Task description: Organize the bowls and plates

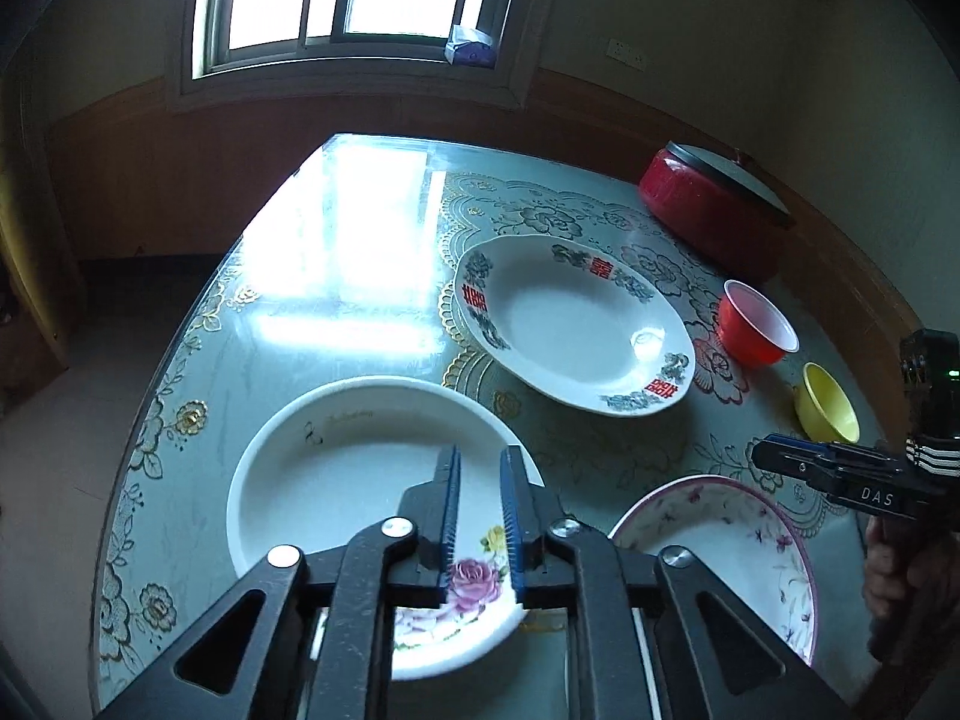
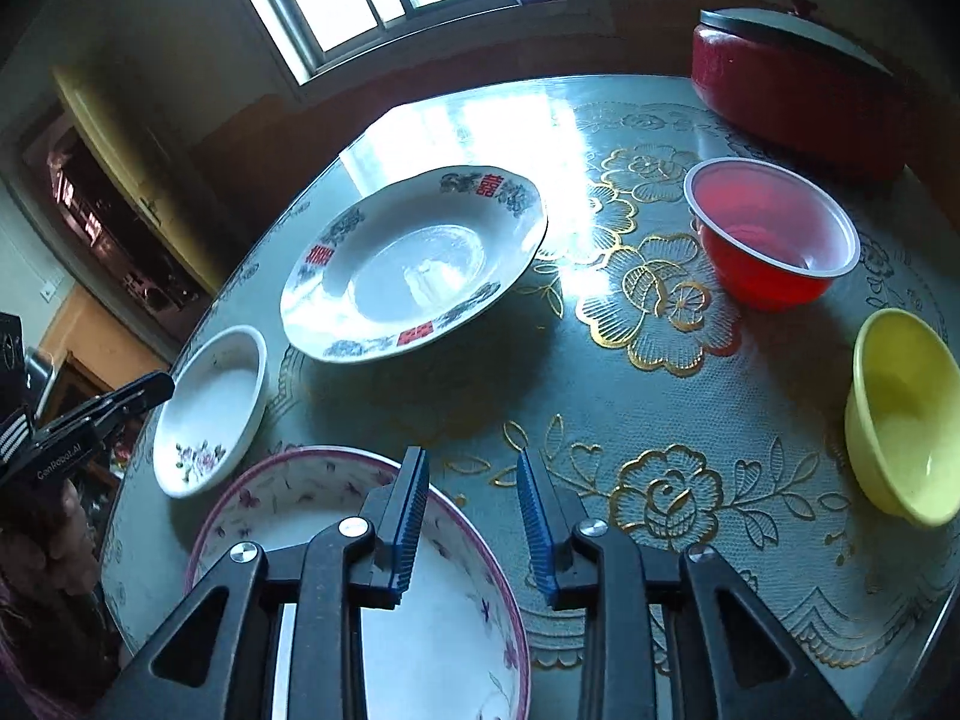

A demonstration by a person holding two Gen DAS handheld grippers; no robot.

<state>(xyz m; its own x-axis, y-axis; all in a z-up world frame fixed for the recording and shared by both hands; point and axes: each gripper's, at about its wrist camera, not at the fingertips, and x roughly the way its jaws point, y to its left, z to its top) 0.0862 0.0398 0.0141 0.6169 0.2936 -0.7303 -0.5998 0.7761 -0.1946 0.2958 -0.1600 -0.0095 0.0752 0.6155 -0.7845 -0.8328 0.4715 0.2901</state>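
Note:
A white plate with a rose print lies on the table's left side. My left gripper hangs over its near rim, pads a narrow gap apart with nothing pressed between them. A pink-rimmed flowered bowl sits at the near edge. My right gripper stands open above that bowl's right rim, one finger over the bowl and one outside it. A large plate with red characters rests in the middle. Beyond it to the right stand a red bowl and a yellow bowl.
A red pot with a dark lid stands at the far right of the table, which has a shiny flowered cover. The table's left edge drops to the floor. A hand holds the right gripper's handle. A window lies behind.

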